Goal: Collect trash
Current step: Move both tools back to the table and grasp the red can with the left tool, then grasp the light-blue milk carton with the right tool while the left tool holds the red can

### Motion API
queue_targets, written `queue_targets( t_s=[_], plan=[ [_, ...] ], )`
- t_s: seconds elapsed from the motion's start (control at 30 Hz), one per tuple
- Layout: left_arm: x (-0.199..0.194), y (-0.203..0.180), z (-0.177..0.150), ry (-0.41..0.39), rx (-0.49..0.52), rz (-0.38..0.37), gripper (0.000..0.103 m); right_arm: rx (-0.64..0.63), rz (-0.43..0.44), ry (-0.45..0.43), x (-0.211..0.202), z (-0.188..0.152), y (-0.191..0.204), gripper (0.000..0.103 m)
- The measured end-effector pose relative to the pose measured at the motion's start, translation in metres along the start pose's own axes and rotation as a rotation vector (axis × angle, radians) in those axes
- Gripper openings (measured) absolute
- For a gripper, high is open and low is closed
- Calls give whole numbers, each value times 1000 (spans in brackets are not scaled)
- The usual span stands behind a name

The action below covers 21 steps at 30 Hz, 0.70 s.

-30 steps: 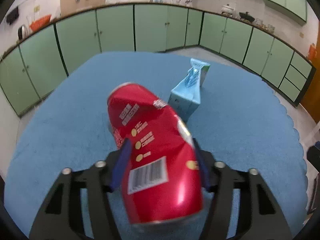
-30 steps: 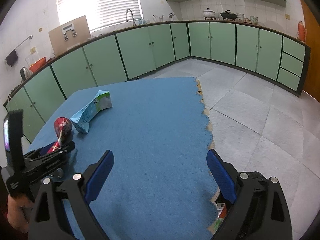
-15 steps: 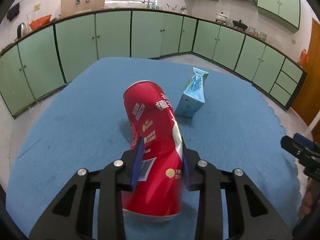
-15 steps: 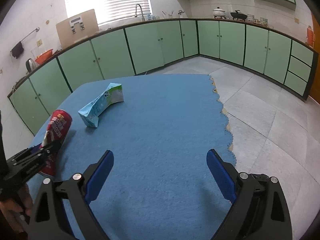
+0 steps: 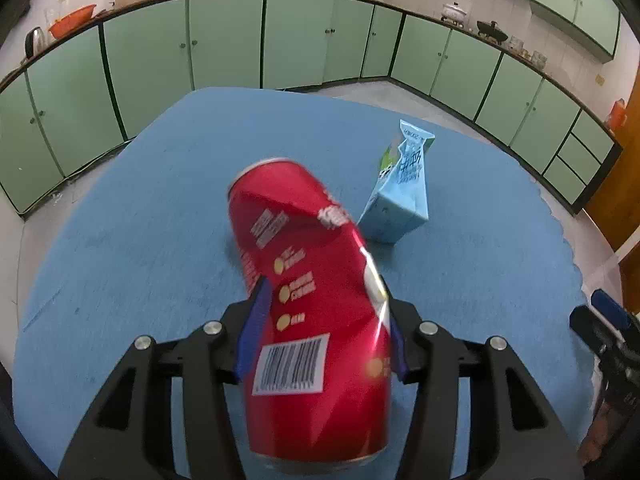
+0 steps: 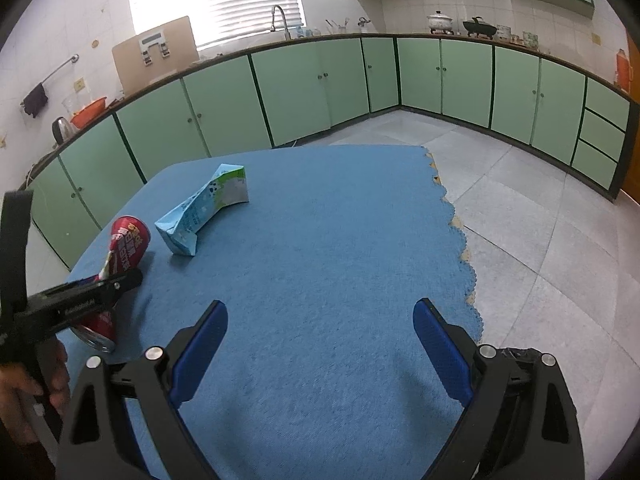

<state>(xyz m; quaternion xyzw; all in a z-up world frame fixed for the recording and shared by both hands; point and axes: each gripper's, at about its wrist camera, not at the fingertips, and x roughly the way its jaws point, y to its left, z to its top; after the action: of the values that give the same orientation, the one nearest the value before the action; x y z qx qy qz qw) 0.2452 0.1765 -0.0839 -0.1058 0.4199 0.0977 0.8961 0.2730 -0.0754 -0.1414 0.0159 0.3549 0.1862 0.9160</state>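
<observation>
In the left wrist view, the left gripper (image 5: pixel 322 328) clasped a dented red can (image 5: pixel 312 312) between its two blue pads, one pad on each side of the can's lower half. Its jaws had just been opening a little, with the can between them and the pads against its sides. The can leaned away from the camera, its barcode facing the lens and its top end pointing toward the far edge of a blue tablecloth (image 5: pixel 140 208). Just beyond the can to the right lay a crushed light blue carton (image 5: pixel 402 196) on the cloth, near the can; whether the two touched could not be told. Green cabinets (image 5: pixel 224 40) ran along the walls behind. In the right wrist view, the right gripper (image 6: pixel 320 344) hung over the near part of the tablecloth (image 6: pixel 340 240) with its jaws spread wide and nothing between them. At the left edge, the left gripper (image 6: pixel 96 292) pinched the red can (image 6: pixel 126 246), tilted, near the cloth's left border, while a hand (image 6: pixel 28 392) gripped its handle. The carton (image 6: pixel 208 208) lay flat on the cloth just beyond the can. Grey floor tiles (image 6: pixel 540 240) filled the right side.
</observation>
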Motion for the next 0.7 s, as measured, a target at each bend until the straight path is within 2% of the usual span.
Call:
queue_targets(
  t_s=[0.17, 0.37, 0.5, 0.63, 0.7],
  plan=[
    [1, -6, 11, -25, 11, 19, 36, 8, 5, -4, 2, 3, 0, 92],
    [-19, 10, 2, -68, -12, 12, 21, -3, 9, -7, 2, 5, 2, 92],
    [-32, 29, -6, -66, -34, -16, 18, -26, 20, -12, 3, 9, 13, 92],
    [-33, 41, -6, -41, -43, 3, 19, -41, 40, -16, 4, 11, 28, 92],
    [-30, 49, -5, -28, -65, -15, 20, -48, 46, -16, 5, 11, 33, 92]
  ],
)
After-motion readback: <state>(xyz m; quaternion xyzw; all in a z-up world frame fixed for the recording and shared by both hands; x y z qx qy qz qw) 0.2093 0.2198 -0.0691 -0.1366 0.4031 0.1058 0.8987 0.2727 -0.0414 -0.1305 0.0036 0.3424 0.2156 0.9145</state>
